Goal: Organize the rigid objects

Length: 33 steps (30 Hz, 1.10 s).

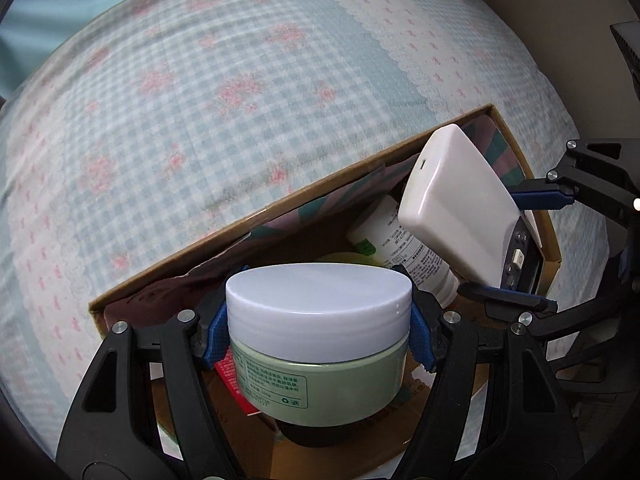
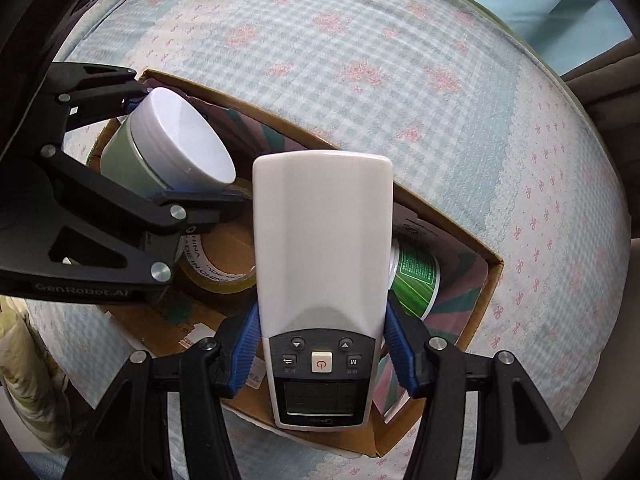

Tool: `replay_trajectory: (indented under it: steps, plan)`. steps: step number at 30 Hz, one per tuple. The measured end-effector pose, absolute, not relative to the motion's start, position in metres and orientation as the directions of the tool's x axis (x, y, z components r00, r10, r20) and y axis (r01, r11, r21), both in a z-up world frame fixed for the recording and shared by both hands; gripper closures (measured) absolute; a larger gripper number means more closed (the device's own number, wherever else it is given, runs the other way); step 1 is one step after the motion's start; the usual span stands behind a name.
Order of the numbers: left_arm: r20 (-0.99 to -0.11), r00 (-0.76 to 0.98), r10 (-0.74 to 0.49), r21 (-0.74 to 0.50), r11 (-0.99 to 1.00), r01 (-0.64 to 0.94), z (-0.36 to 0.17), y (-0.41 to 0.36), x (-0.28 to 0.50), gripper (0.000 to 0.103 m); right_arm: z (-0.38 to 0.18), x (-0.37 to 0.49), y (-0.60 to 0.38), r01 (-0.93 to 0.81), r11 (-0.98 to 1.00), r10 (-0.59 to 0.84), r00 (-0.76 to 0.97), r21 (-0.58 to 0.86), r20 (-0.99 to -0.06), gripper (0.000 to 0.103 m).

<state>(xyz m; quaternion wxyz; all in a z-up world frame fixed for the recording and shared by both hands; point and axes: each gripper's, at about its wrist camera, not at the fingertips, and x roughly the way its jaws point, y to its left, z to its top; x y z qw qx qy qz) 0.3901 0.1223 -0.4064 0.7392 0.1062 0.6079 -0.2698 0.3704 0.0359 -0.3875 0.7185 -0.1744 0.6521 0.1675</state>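
1. My left tongs [image 1: 318,328] are clamped on a jar [image 1: 320,344], the blue pads pressing either side of its pale lid where the wall is straight and gives firm purchase. I hold it over the near-left end of the cardboard box [image 1: 280,200], lid tipped forward, so it can go straight down.
2. My right tongs [image 2: 322,350] grip a white remote control [image 2: 322,248] by its waist, just above the button panel. It hangs over the middle of the box with its plain end pointing down.
3. The box sits on a bed [image 1: 200,100] covered in a checked, flowered sheet, near the bed's edge by the look of it. Already inside are a roll of tape [image 2: 216,264] and a white bottle with a green label [image 2: 416,280].
4. Readable writing: "MADE IN CHINA" in part on the tape, "GenRobot.AI" on the left tongs' frame, and "M" on a remote key. The print on the jar and bottle is too small to read.
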Motion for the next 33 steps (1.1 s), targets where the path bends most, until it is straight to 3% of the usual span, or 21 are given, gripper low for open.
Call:
replay_trajectory:
  steps: [9, 10, 11, 12, 13, 14, 15, 33]
  plan:
    - [-0.965, 0.137, -0.224, -0.108, 0.815, 0.570, -0.402, 0.115, 0.394, 0.035, -0.394, 0.372, 0.041, -0.530, 0.847, 0.026, 0.084, -0.023, -0.996, 0.050]
    - [-0.964, 0.130, -0.233, -0.120, 0.814, 0.568, -0.401, 0.116, 0.394, 0.030, -0.394, 0.371, 0.040, -0.537, 0.843, 0.031, 0.089, -0.022, -0.996, 0.050]
    - [-0.962, 0.123, -0.244, -0.134, 0.813, 0.566, -0.400, 0.117, 0.393, 0.008, -0.394, 0.370, 0.040, -0.541, 0.841, 0.039, 0.091, -0.016, -0.995, 0.050]
    - [-0.960, 0.123, -0.252, -0.141, 0.812, 0.566, -0.397, 0.118, 0.393, 0.000, -0.393, 0.370, 0.038, -0.540, 0.842, 0.054, 0.088, -0.002, -0.995, 0.048]
    - [-0.957, 0.125, -0.261, -0.147, 0.809, 0.569, -0.393, 0.120, 0.392, 0.000, -0.392, 0.371, 0.036, -0.532, 0.846, 0.071, 0.072, 0.022, -0.995, 0.035]
    - [-0.955, 0.127, -0.268, -0.151, 0.809, 0.568, -0.389, 0.122, 0.391, 0.000, -0.392, 0.371, 0.034, -0.518, 0.855, 0.084, 0.055, 0.044, -0.995, 0.013]
    - [-0.956, 0.127, -0.264, -0.149, 0.811, 0.566, -0.387, 0.124, 0.391, 0.000, -0.391, 0.370, 0.031, -0.502, 0.863, 0.086, 0.046, 0.052, -0.995, 0.001]
    - [-0.961, 0.167, -0.222, -0.114, 0.863, 0.492, -0.345, 0.144, 0.370, 0.000, -0.352, 0.347, 0.009, -0.417, 0.908, 0.091, 0.125, 0.031, -0.988, 0.000]
